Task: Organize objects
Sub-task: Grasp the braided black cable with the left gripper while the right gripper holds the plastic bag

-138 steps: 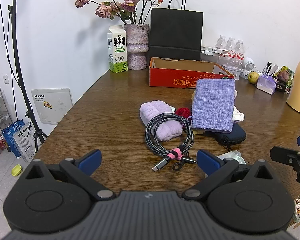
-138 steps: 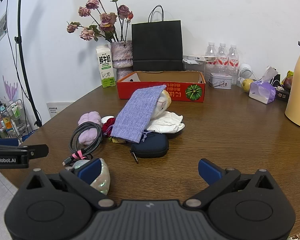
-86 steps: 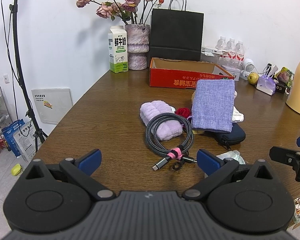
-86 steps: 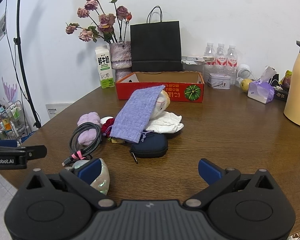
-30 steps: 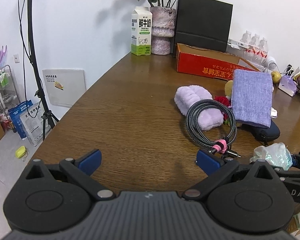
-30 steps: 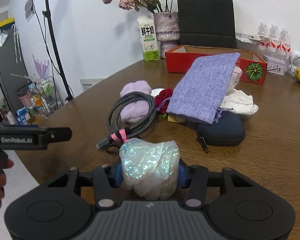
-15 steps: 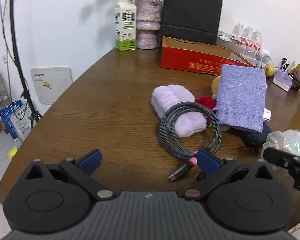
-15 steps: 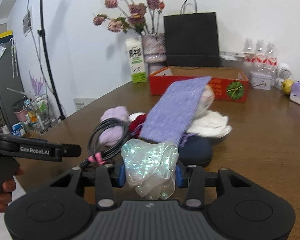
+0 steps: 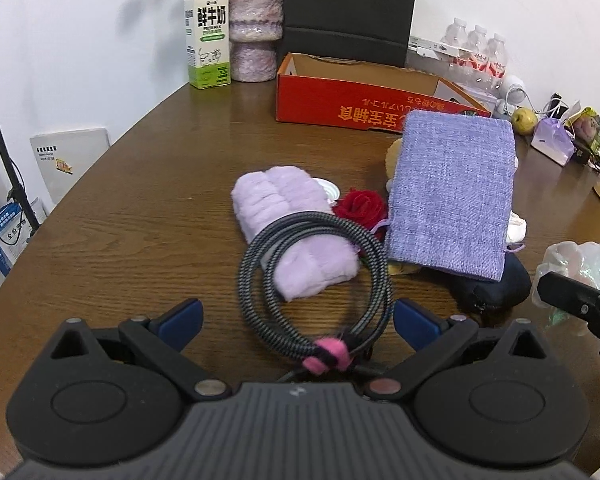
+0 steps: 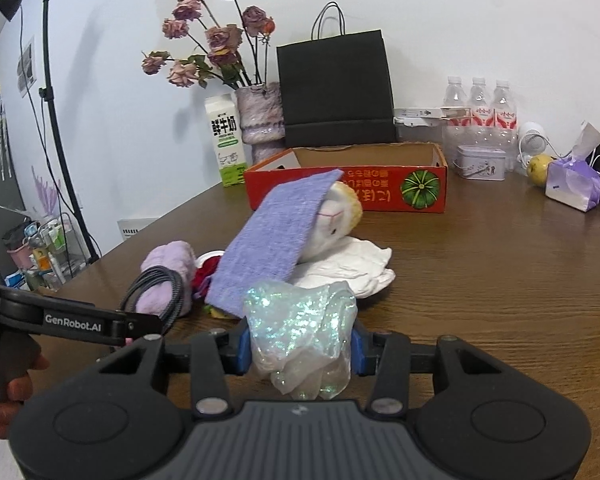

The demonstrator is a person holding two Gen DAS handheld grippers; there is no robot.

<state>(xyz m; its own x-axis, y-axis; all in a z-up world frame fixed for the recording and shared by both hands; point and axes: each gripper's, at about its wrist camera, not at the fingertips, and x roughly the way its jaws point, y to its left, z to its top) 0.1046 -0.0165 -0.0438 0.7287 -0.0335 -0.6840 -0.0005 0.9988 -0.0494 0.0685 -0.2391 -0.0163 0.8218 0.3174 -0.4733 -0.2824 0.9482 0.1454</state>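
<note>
- My right gripper [image 10: 299,350] was clamped on a crumpled iridescent bag [image 10: 300,330], both blue pads pressing its sides, the bag bulging up and down out of the grip
- In the left wrist view that same bag [image 9: 580,266] showed at 3 o'clock, above the table edge, with my right gripper's black finger across its lower side
- My left gripper [image 9: 296,318] stood wide, nothing between its blue pads; the coiled braided cable [image 9: 314,276] lay on the table [image 9: 148,216] just ahead of the gap, its pink tie [image 9: 326,354] at 6 o'clock of the coil, close to my gripper body
- The far arc of the cable rested on a rolled lilac towel [image 9: 296,228], which lay at 12 o'clock of the coil
- A red fabric rose [image 9: 362,206] sat touching the towel at its 3 o'clock side, and beyond it a purple woven pouch [image 9: 454,196] leaned over a cream plush toy [image 10: 338,216]
- Under the near end of the pouch a dark blue zip case [image 9: 496,286] showed; a white crumpled cloth [image 10: 348,266] lay beside the plush at 4 o'clock of it
- The red cardboard box [image 10: 380,190] stood open at 12 o'clock behind the pile, near it but apart
- Behind the box stood a black paper bag [image 10: 336,92], a vase of dried roses [image 10: 260,120] and a milk carton [image 10: 226,140]
- The hand [image 10: 14,384] holding my left gripper showed at 8 o'clock in the right wrist view
</note>
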